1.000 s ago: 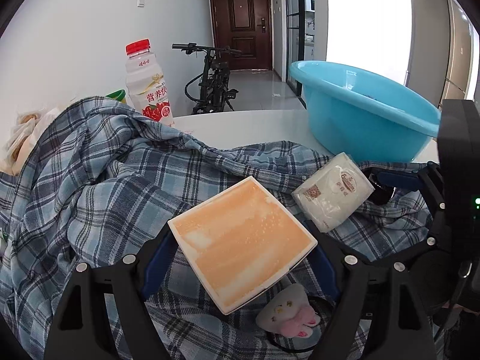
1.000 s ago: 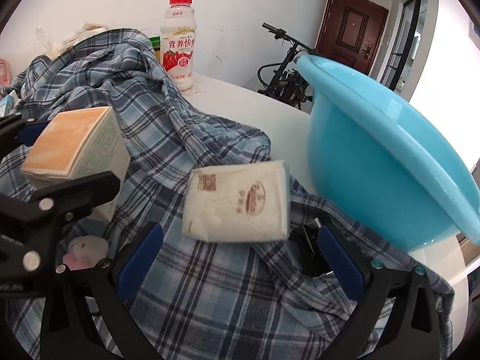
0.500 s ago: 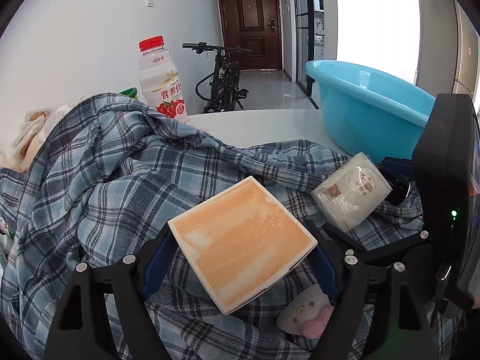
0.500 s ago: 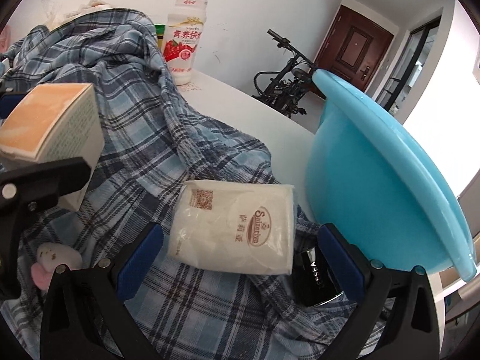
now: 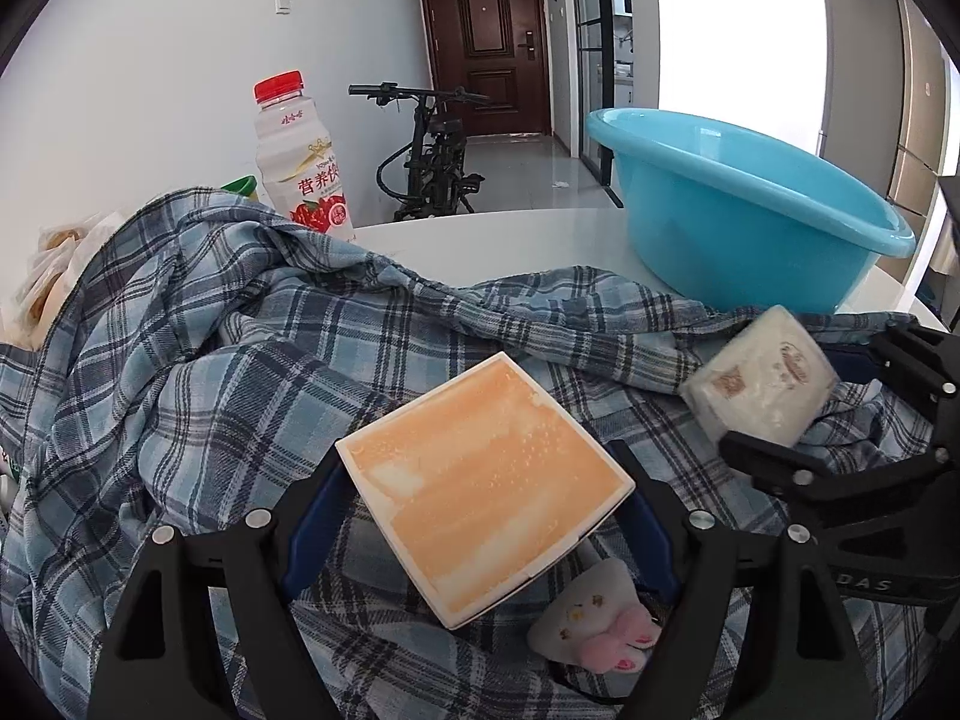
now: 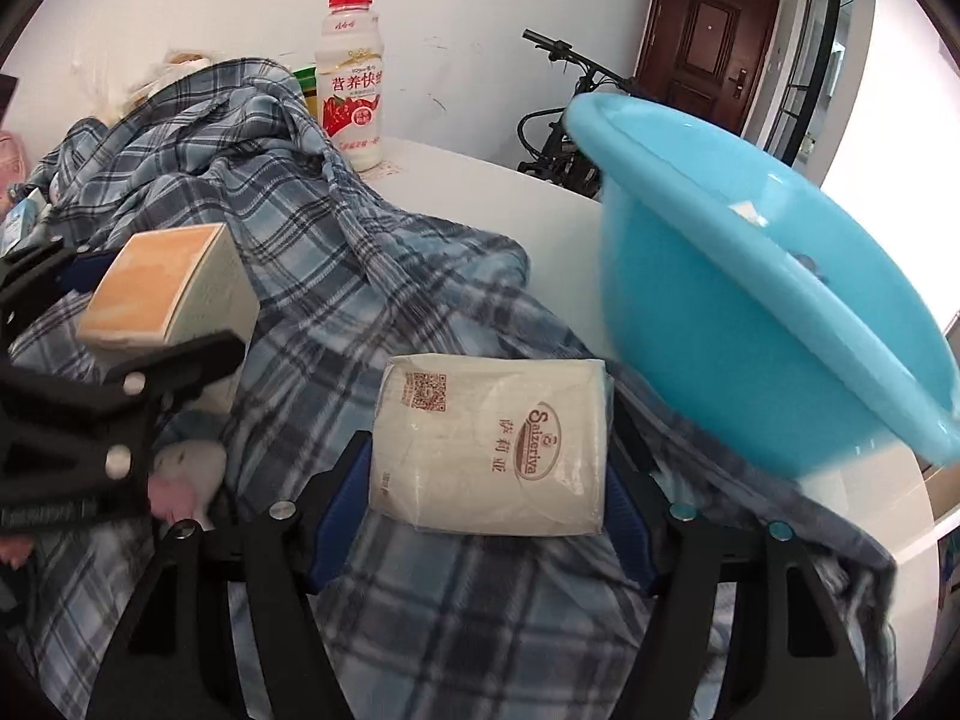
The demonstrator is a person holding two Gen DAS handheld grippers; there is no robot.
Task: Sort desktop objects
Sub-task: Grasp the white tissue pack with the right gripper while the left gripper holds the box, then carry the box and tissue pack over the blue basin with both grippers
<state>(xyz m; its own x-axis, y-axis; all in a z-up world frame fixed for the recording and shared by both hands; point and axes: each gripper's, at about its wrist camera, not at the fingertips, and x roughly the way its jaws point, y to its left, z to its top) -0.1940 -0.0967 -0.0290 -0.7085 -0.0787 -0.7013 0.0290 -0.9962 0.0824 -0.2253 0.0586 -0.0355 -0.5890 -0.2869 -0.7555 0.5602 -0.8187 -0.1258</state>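
Nearest, the left gripper [image 5: 480, 510] is clamped on the orange-topped box [image 5: 483, 489], whose square top faces up and sits turned corner-on to the camera, one corner pointing away toward the table. Beside it, the right gripper [image 6: 486, 492] has its jaws closing on the tissue pack [image 6: 489, 444], which lies between the blue pads with its long axis running crosswise from pad to pad and its printed face up; the pads appear to touch its ends. Both items are above the plaid shirt [image 5: 198, 372] spread over the white table [image 5: 510, 240]. The left wrist view alone shows the small plush toy's [image 5: 594, 618] face and pink ears just below the box; the right wrist view alone shows the box's pale side wall. Farther off, the blue basin [image 6: 750, 300] stands to the right and the red-capped drink bottle [image 5: 300, 162] stands upright behind the shirt. A bicycle [image 5: 432, 156] leans beyond the table.
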